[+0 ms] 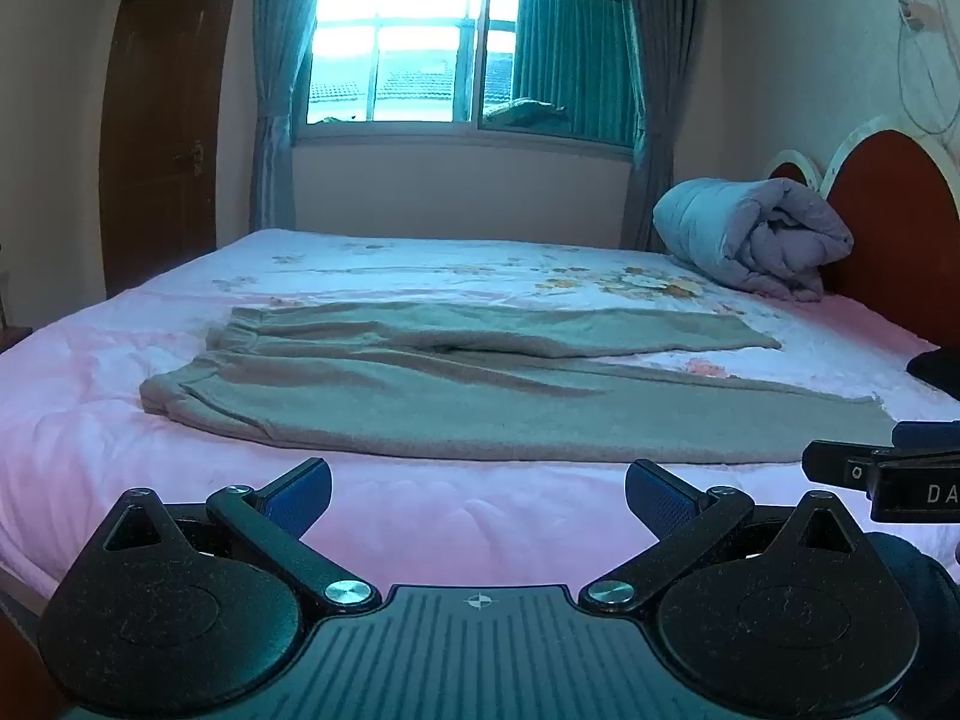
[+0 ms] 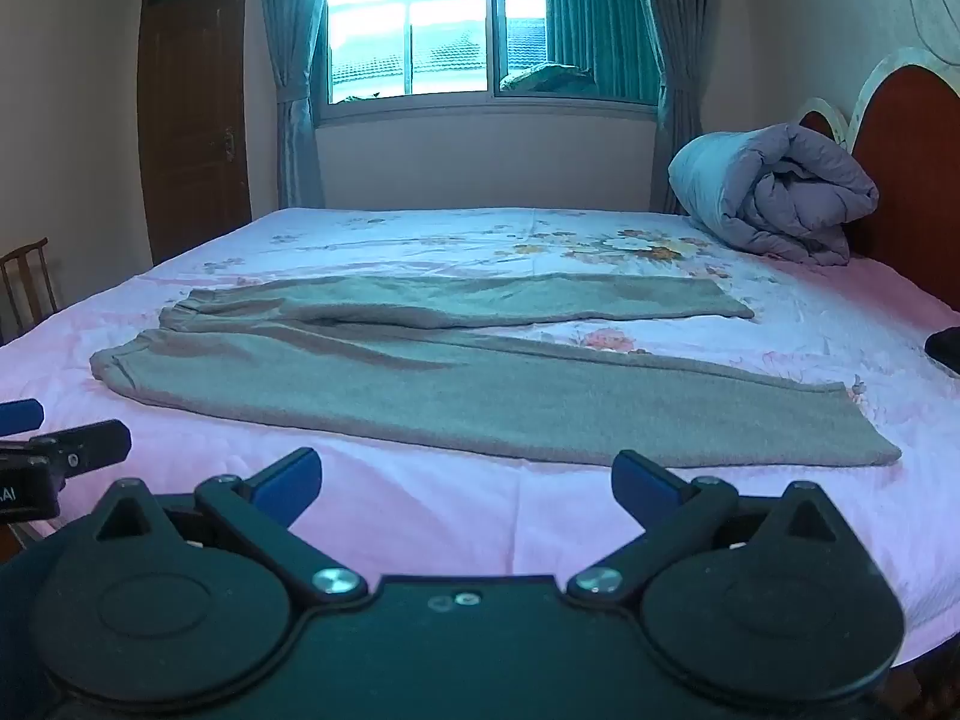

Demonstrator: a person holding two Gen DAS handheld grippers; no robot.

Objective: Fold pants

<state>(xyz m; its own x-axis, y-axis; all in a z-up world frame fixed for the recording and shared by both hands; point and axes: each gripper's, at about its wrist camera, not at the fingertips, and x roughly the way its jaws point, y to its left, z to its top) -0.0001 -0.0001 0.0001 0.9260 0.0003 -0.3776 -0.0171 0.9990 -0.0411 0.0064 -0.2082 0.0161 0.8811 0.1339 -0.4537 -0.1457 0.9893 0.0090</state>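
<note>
Pants (image 1: 480,402) lie flat on the bed (image 1: 420,516), spread lengthwise across my view: waistband end to my left, both leg hems to my right, legs splayed apart in a narrow V. Near leg closest to me, far leg behind it. Nothing folded yet, as I judge it.

Left gripper (image 1: 478,495): jaws spread wide, empty, hovering over bare sheet just short of the near leg's edge. Right gripper (image 2: 466,483): likewise wide open, empty, same low forward-pointing attitude, near the hem half. Both are held level, side by side, fingers aimed across the bed toward the window (image 2: 432,24).

First step, by my reading: bring one leg over the other. To do it well, I'd take the near leg at two points, left tongs toward the waistband, right tongs toward the hem, pinch only the top garment and not the sheet, lift together and lay edge on edge.

Fabric looks thick and fleecy; I expect it to drag on the sheet. Dark object (image 2: 945,348) at the far right edge, partly cut off; I can't identify it. Rolled quilt (image 2: 780,198) sits well apart by the headboard.
</note>
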